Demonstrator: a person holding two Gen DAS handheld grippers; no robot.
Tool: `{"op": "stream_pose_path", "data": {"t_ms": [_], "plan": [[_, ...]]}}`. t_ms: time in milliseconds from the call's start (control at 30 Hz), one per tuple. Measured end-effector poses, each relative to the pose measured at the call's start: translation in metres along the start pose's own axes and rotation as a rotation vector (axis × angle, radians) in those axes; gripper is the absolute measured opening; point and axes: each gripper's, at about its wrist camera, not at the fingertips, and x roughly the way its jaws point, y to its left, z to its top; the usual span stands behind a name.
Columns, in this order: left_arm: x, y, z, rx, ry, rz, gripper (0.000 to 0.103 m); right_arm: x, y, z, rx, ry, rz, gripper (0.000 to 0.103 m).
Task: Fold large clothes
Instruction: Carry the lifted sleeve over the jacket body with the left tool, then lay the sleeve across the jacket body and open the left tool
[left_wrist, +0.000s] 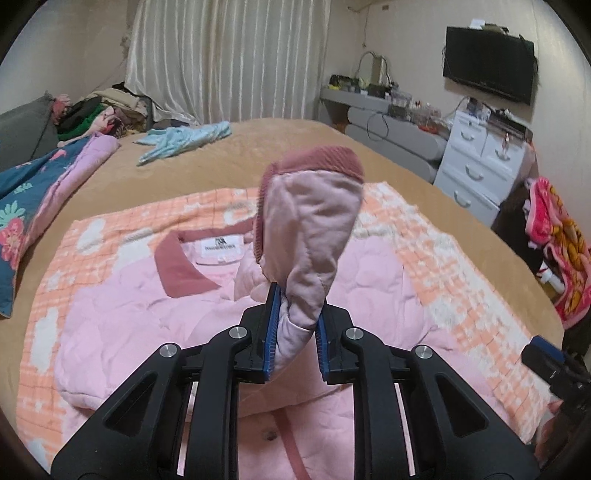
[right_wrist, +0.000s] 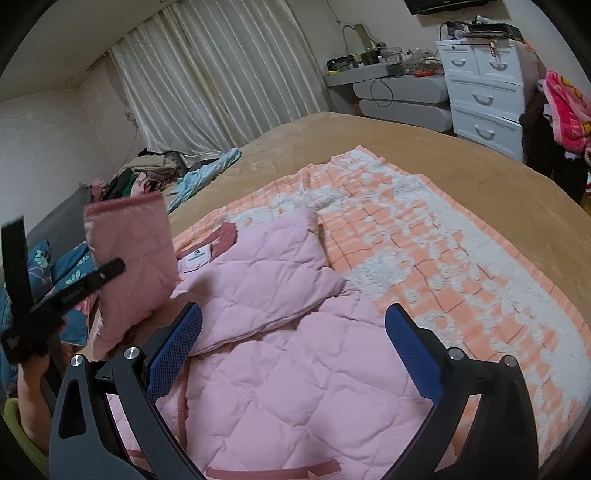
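A pink quilted jacket (left_wrist: 147, 325) with a dark pink collar (left_wrist: 181, 269) lies spread on an orange and white checked blanket (left_wrist: 461, 266) on the tan bed (left_wrist: 258, 162). My left gripper (left_wrist: 297, 306) is shut on one sleeve (left_wrist: 314, 229), which stands up above the jacket's chest with its ribbed dark pink cuff (left_wrist: 325, 158) on top. In the right wrist view the same sleeve (right_wrist: 129, 258) hangs raised at the left. My right gripper (right_wrist: 294, 308) is open just above the jacket's body (right_wrist: 295, 387), with nothing between its fingers. The other sleeve (right_wrist: 266, 273) lies folded across the chest.
A blue floral quilt (left_wrist: 22, 206) lies at the bed's left edge, with a light blue garment (left_wrist: 184, 140) and a pile of clothes (left_wrist: 103, 110) beyond it. White drawers (left_wrist: 480, 166), a grey dresser (left_wrist: 399, 133) and a red blanket (left_wrist: 554, 240) stand to the right.
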Motion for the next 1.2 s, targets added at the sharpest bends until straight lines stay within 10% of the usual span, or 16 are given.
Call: {"op": "stream_pose_path", "data": {"t_ms": [267, 600, 767, 1200], "plan": [[0.028, -0.024, -0.02, 0.072, 0.075, -0.028, 0.02, 0.007, -0.015, -0.001, 0.028, 0.011, -0.012, 0.099], [0.05, -0.048, -0.052, 0.203, 0.217, -0.147, 0.081, 0.018, -0.023, -0.003, 0.037, 0.028, -0.031, 0.099], [0.034, -0.033, -0.061, 0.203, 0.244, -0.195, 0.086, 0.029, -0.016, -0.004, 0.031, 0.054, -0.027, 0.099], [-0.006, 0.103, -0.038, 0.014, 0.178, 0.061, 0.094, 0.089, 0.057, -0.03, -0.042, 0.206, 0.068, 0.099]]}}
